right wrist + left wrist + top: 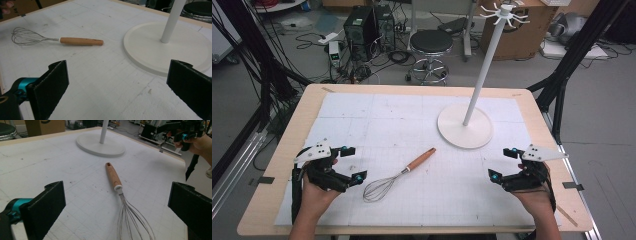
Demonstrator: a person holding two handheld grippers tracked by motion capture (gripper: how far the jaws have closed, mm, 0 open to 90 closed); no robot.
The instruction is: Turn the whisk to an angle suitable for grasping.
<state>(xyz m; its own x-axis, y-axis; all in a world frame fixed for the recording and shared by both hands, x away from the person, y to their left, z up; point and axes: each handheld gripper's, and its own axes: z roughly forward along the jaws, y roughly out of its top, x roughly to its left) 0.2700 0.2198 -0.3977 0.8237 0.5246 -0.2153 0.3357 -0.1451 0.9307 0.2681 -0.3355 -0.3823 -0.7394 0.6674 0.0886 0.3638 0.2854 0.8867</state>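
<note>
Wooden-handled, the whisk (397,177) lies flat on the desk's white mat (422,120), near the middle of the front edge, its wire loops toward the front left corner and its handle angled toward the stand (464,127). That white stand rises from a round base in the right half of the desk. Just left of the loops, the left gripper (353,164) hovers with jaws spread, holding nothing. Near the right edge, the right gripper (503,164) is likewise spread and empty, well apart from the whisk.
</note>
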